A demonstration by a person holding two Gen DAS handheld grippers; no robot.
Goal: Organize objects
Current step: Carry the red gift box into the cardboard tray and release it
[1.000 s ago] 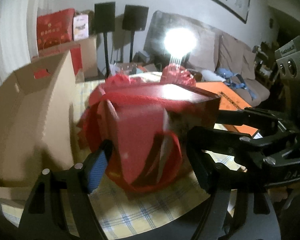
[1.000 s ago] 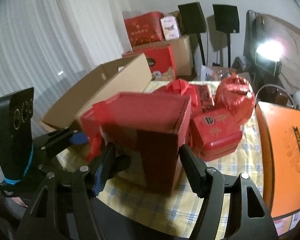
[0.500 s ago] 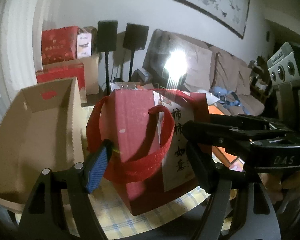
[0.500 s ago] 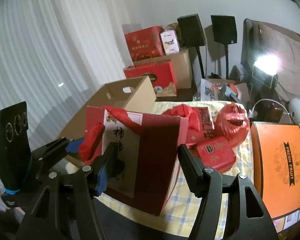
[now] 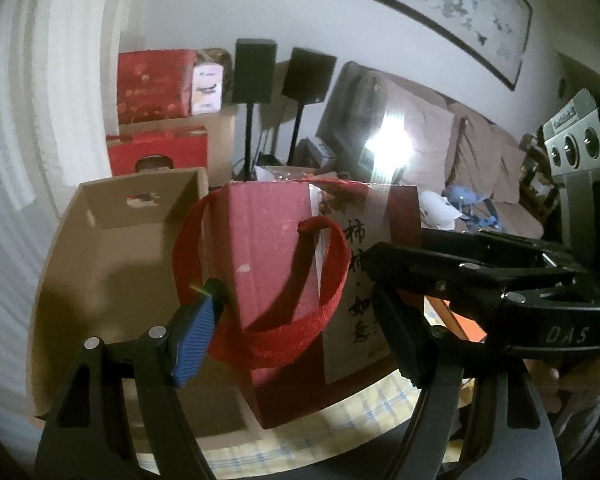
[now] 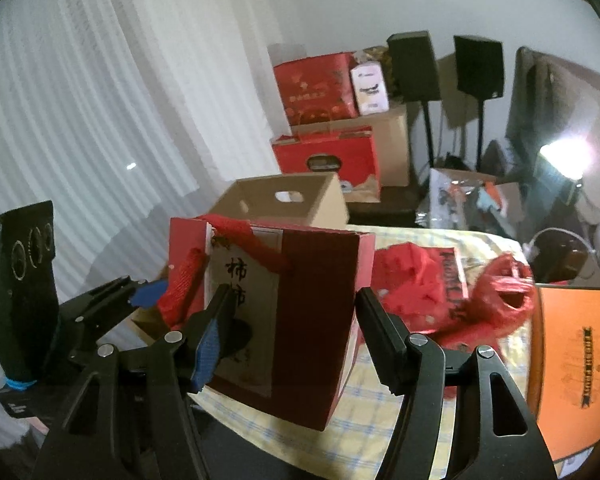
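- Left gripper (image 5: 296, 328): black two-finger tool with a blue ribbed pad, pointing downward; jaws clenched across the red cardboard gift bag (image 5: 300, 280), one finger on each side wall. A black housing marked "DAS" belongs to the other tool, to the right of the bag in this view.
- Right gripper (image 6: 288, 340): same build, pointing downward; jaws pressed on the same bag from its other end, blue pad on the label face, black finger on the dark red side.
- Red cardboard gift bag, landmark: upright, held between both tools, raised above the yellow checked tablecloth (image 6: 364, 408). Its red woven strap handle (image 5: 332, 280) hangs in a loop down the front. A pale label (image 6: 240, 312) carries black brush-written Chinese characters, not fully legible.
- Open brown cardboard box (image 5: 132, 256): just left of the bag, its cut-out handle hole facing the camera.
- Red cartons (image 6: 320, 84): behind the bag, stacked on brown boxes by the white curtain; printing too small to read.
- Two black speakers on stands (image 5: 256, 72): behind the bag, against the wall.
- Red packets and a red mesh bundle (image 6: 504, 296): on the cloth, right of the bag.
- Orange flat box (image 6: 576, 364): far right of the bag; its dark banner text is not legible.
- Bright lamp (image 5: 388, 148): behind the bag, glaring before the beige sofa.
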